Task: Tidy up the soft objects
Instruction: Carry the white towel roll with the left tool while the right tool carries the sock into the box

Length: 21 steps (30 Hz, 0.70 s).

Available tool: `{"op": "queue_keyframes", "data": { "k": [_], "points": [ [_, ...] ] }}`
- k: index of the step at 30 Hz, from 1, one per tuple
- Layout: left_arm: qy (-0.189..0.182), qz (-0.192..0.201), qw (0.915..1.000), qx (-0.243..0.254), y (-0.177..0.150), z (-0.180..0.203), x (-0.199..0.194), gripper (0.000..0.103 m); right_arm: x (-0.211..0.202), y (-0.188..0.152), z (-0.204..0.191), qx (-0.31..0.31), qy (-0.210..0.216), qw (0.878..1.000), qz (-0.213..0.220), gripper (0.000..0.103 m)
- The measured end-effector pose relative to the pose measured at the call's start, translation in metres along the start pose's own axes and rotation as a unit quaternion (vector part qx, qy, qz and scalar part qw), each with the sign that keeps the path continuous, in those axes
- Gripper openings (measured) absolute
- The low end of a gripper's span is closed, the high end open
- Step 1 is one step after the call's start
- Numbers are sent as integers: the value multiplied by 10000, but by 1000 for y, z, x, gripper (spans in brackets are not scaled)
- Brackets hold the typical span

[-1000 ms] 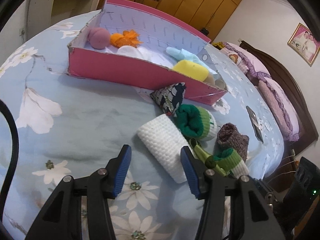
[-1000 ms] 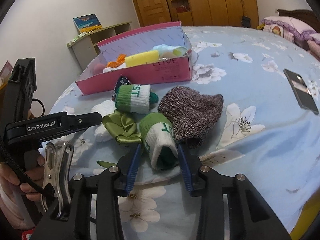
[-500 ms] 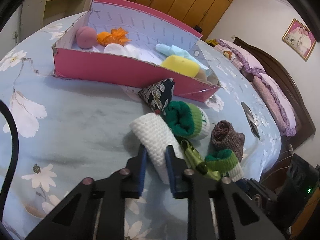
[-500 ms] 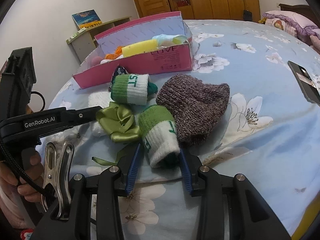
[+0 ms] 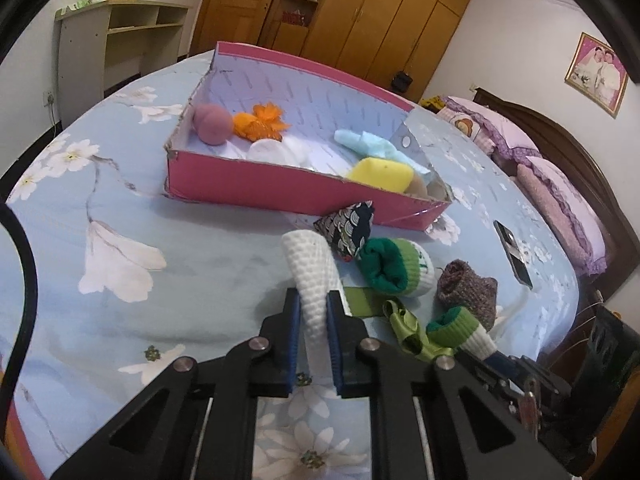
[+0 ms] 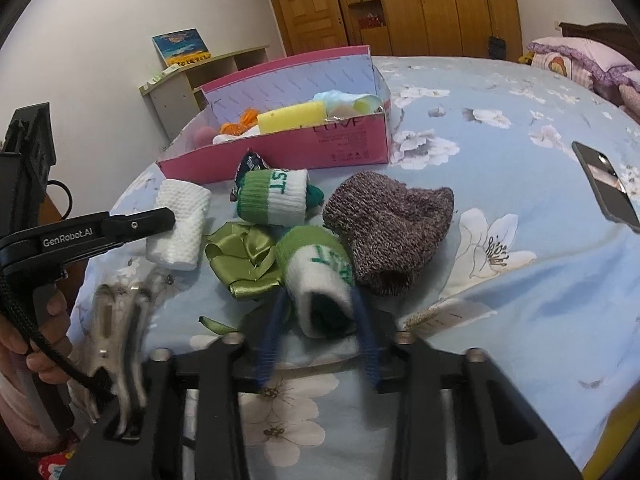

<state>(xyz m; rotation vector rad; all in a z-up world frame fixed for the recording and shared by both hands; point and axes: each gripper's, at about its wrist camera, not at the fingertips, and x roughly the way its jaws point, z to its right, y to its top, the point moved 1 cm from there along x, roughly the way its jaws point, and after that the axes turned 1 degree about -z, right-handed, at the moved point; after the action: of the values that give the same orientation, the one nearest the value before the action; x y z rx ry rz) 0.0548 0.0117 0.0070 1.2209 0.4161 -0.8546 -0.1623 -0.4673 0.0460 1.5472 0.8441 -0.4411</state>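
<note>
Left gripper (image 5: 313,312) clamps white knit roll (image 5: 312,272) — right gripper (image 6: 320,312) has just been closing, pads pressing green-white sock (image 6: 320,276).

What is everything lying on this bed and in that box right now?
pink box: 1, on bed, far side.
In the box: pink ball, orange flower, white pads, pale blue cloth, yellow sponge.
patterned pouch: 1, dark, by the box.
white knit roll: 1, held.
green-white sock rolls: 2.
green ribbon bow: 1.
brown knit hat: 1.
phone: 1, black.
left gripper: shut on the roll.
right gripper: closing around one sock roll.
</note>
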Motion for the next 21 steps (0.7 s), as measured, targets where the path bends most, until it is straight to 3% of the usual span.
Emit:
{"op": "queue_keyframes", "data": {
  "k": [5,21],
  "points": [
    [-29,112,9999,49,1,1,-10,13,-5,1,1,24,-108,9999,95,18],
    [33,512,9986,88,5,-4,-41,13,-37,10,-18,-248,169,9970,709,17]
  ]
}}
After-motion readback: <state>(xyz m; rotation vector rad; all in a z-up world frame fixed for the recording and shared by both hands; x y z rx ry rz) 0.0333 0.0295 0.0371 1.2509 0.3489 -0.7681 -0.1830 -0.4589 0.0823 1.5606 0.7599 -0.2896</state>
